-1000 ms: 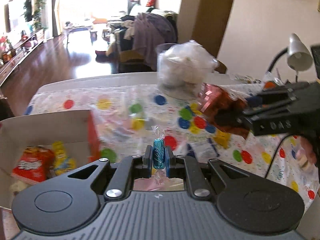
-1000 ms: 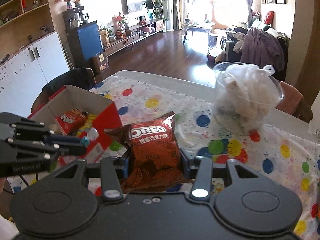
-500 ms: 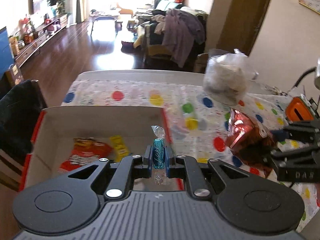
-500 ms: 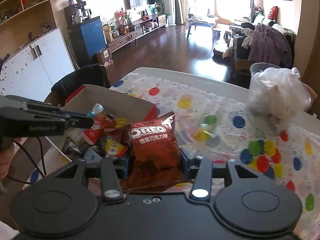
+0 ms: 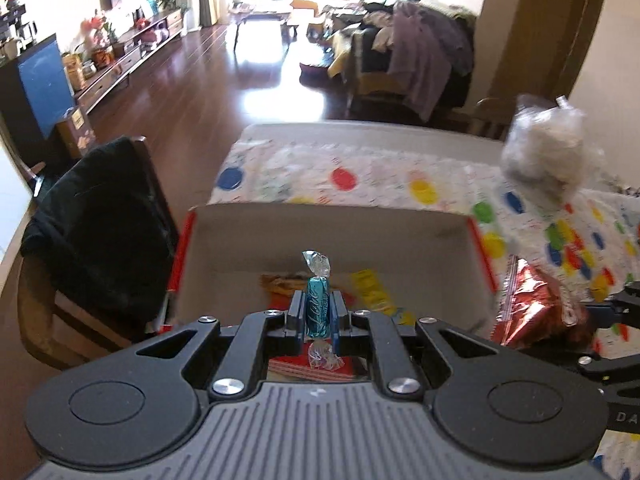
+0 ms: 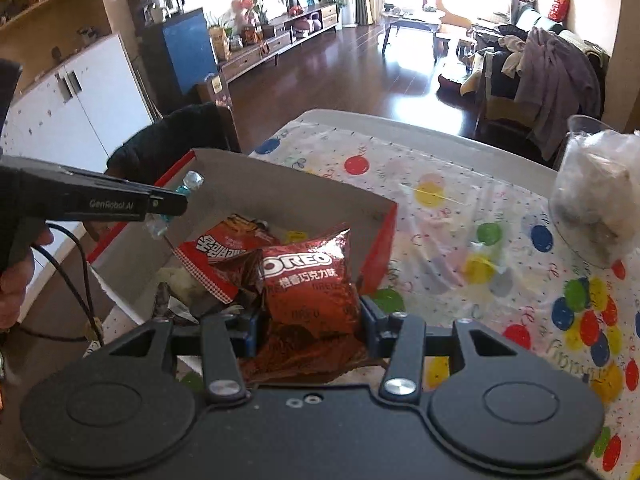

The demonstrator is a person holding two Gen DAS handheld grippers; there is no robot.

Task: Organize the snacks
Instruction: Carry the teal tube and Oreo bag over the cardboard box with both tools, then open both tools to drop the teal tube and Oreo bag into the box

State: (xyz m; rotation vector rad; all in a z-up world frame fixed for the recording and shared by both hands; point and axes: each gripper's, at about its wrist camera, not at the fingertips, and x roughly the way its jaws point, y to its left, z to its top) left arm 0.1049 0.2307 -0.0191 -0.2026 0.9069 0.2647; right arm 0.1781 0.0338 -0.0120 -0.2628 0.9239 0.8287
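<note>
The cardboard box (image 6: 280, 196) is open-topped, so entry from above is free — but its floor is crowded with snack packets (image 6: 224, 256). At three o'clock, bare dotted tablecloth (image 6: 440, 216) runs clear to the bagged container (image 6: 600, 200). A chair (image 5: 100, 220) blocks nine o'clock.

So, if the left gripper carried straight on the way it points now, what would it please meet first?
Probably the snack packets lying in the cardboard box; the left gripper, shut on a teal candy, points down into it, though depth is unclear.

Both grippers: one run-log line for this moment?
left gripper: shut on teal candy | right gripper: shut on Oreo pack | both over box
</note>
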